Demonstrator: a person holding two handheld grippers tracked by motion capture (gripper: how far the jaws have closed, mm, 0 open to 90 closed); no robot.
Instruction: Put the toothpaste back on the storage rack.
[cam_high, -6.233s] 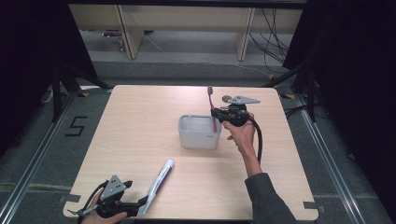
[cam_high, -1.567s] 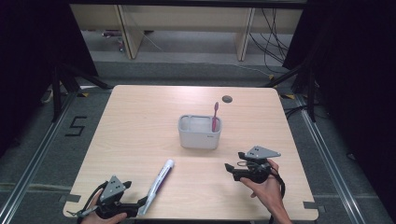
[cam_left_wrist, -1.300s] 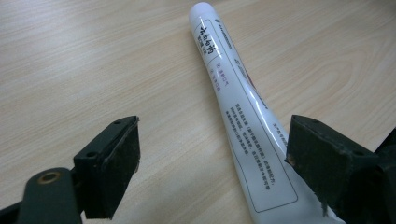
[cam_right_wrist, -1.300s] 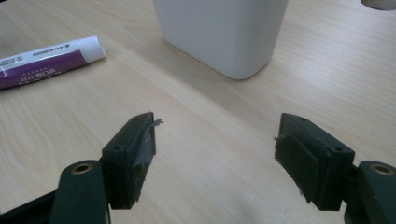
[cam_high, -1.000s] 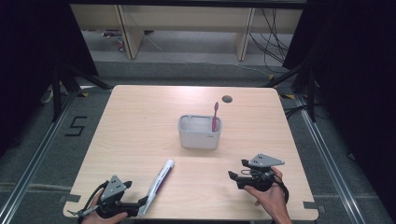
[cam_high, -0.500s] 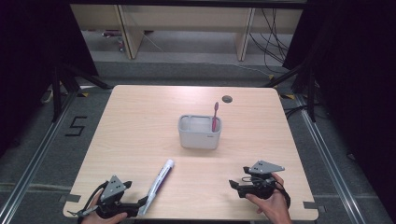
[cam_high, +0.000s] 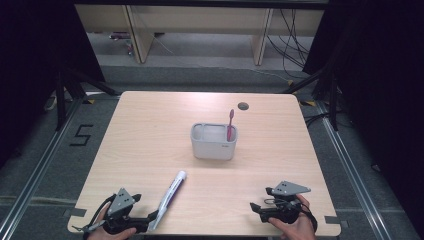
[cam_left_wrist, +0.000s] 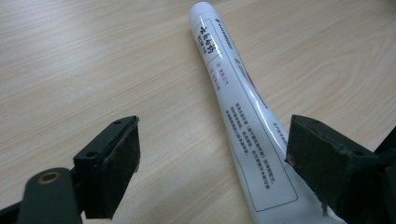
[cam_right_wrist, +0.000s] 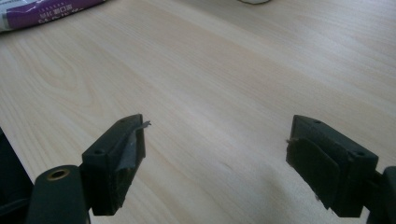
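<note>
A white and purple toothpaste tube (cam_high: 169, 198) lies on the wooden table (cam_high: 150, 135) near its front left edge. My left gripper (cam_high: 150, 220) rests beside the tube's near end, open; in the left gripper view the tube (cam_left_wrist: 243, 116) runs between the jaws, closer to the right one. A grey rectangular cup (cam_high: 214, 141) stands mid-table with a pink toothbrush (cam_high: 230, 125) upright in its right end. My right gripper (cam_high: 255, 210) sits at the front right, open, over bare wood (cam_right_wrist: 215, 93).
A dark round hole (cam_high: 243, 106) marks the table's far edge. Shelving legs and cables stand on the floor beyond. The tube's purple end (cam_right_wrist: 42, 11) lies at the top left of the right gripper view.
The right hand left the toothbrush standing in the cup, drew back to the front right of the table and settled low there. The left gripper stayed put.
</note>
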